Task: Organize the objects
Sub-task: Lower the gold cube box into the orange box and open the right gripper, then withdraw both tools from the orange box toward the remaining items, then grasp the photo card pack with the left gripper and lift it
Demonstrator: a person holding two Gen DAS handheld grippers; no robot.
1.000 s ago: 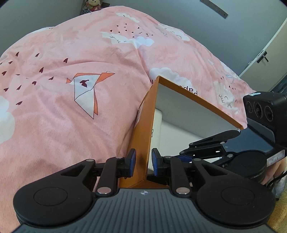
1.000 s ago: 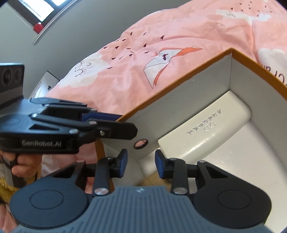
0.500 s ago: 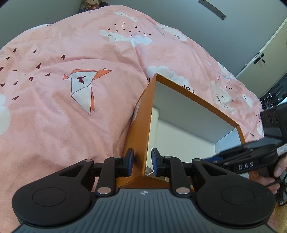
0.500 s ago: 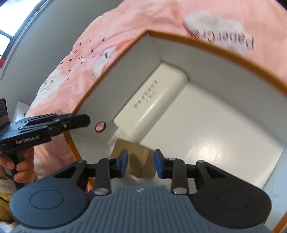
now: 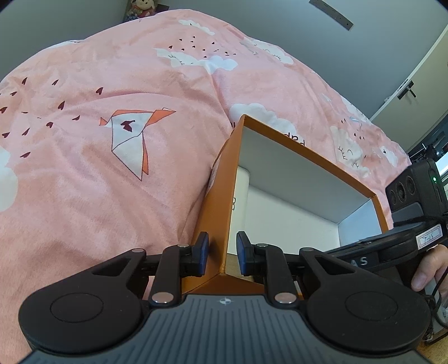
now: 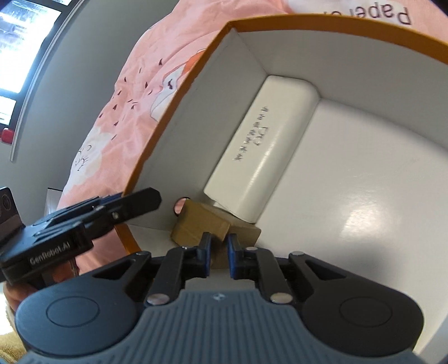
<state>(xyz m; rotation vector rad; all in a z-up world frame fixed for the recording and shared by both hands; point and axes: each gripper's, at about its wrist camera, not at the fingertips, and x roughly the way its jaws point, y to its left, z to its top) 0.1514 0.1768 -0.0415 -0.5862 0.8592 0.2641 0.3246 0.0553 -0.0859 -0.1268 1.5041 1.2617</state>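
An orange box with a white inside lies on a pink duvet; it also shows in the right wrist view. My left gripper straddles the box's near corner wall, one pad on each side with small gaps, so it is open. My right gripper reaches into the box and is shut on a small brown cardboard box at the near corner. A long white box lies along the left inner wall. The left gripper shows in the right wrist view, and the right gripper shows in the left wrist view.
The pink duvet with cloud and bird prints covers the bed around the box. A grey wall and a door stand behind. A window is at far left. The box floor is bare white.
My right gripper has gone deeper into the box and narrowed onto the brown cardboard box. My left gripper has stayed at the box's corner wall.
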